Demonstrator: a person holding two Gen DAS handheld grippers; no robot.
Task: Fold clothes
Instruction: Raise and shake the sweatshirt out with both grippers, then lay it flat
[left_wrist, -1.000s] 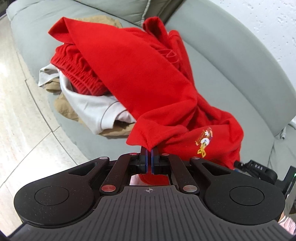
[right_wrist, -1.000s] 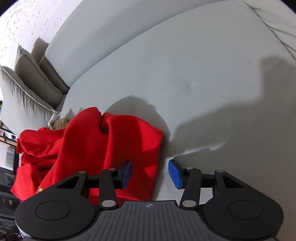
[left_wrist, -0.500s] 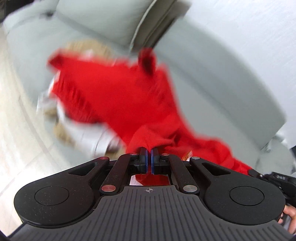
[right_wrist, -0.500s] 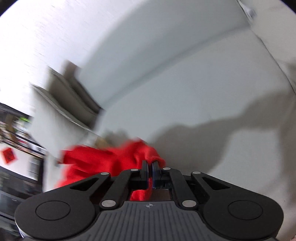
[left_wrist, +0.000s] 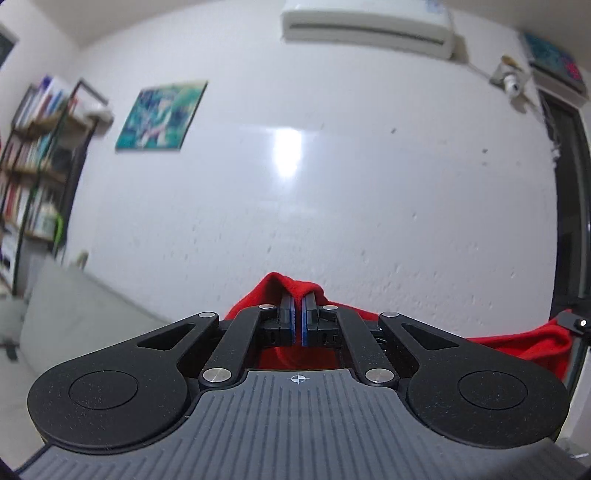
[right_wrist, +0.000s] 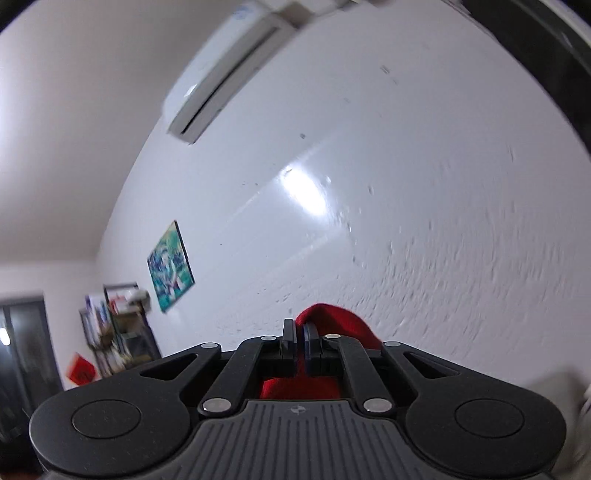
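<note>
My left gripper (left_wrist: 297, 299) is shut on a fold of the red garment (left_wrist: 524, 341), which bunches over the fingertips and stretches away to the right. My right gripper (right_wrist: 299, 330) is shut on another part of the red garment (right_wrist: 340, 323), which humps over its right finger. Both grippers are raised and point up at the white wall. The rest of the garment hangs below, out of view. The pile of other clothes is not in view.
A grey sofa (left_wrist: 74, 306) shows at the lower left of the left wrist view. A bookshelf (left_wrist: 33, 166), a painting (left_wrist: 160, 116) and an air conditioner (left_wrist: 369, 26) are on the wall. A dark doorway (left_wrist: 569, 221) is at the right.
Both grippers have swung up from the sofa to face the wall, lifting the red garment. The right gripper, open one second ago, has shut on the garment.
</note>
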